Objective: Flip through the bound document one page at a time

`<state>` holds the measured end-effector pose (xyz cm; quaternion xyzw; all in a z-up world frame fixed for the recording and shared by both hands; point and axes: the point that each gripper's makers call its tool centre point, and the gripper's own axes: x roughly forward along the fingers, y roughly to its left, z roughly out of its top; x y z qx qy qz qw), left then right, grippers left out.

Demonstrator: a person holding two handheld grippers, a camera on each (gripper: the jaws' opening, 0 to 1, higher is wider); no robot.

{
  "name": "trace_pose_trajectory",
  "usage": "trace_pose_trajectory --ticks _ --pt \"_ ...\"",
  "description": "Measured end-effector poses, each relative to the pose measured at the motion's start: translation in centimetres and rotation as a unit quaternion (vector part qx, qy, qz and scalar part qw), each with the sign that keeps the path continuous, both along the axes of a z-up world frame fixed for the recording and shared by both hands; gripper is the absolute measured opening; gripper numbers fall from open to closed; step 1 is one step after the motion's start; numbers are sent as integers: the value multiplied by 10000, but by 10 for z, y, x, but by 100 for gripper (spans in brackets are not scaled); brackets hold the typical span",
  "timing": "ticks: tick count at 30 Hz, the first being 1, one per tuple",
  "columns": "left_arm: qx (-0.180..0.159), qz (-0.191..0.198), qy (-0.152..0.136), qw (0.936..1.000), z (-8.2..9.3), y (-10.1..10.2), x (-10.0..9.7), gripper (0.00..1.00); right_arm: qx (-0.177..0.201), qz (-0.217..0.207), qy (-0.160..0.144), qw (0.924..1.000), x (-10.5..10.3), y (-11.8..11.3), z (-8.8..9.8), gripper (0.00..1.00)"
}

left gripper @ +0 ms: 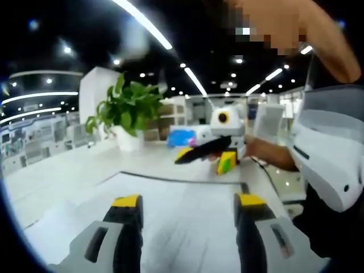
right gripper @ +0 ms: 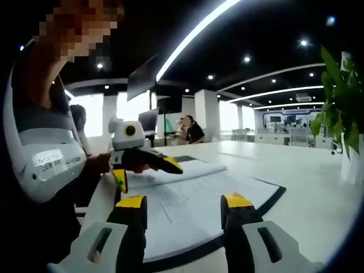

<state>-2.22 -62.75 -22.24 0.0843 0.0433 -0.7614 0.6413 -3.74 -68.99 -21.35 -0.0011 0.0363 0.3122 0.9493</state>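
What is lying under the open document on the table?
Under the open document a dark mat shows as a border along its edges, resting on the white table. Anything beneath the pages themselves is covered and cannot be seen.

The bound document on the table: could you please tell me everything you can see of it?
The bound document lies open and flat on the white table, on a dark mat whose edge frames it. Its pages are white paper with faint printed lines, too blurred to read. In the right gripper view the far pages bulge up slightly. The left gripper hovers over its far part; whether it touches a page cannot be told. The right gripper stands open over the near page.
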Motion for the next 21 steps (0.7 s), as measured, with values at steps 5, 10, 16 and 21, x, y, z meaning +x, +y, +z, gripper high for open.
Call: trace_pose_trajectory --ticks 5,10,16,21 --pt "-10 2 8 10000 0 0 1 64 -117 0 25 9999 1 0 -3 54" --pt "-25 1 11 10000 0 0 1 64 -36 57 55 10000 -1 0 -2 56" --pt "-13 -16 -6 10000 -1 0 -1 64 -27 7 148 9999 -2 -2 -5 57" --pt "-15 -22 -5 10000 -1 0 -2 63 -134 16 180 9997 -4 -1 -7 57"
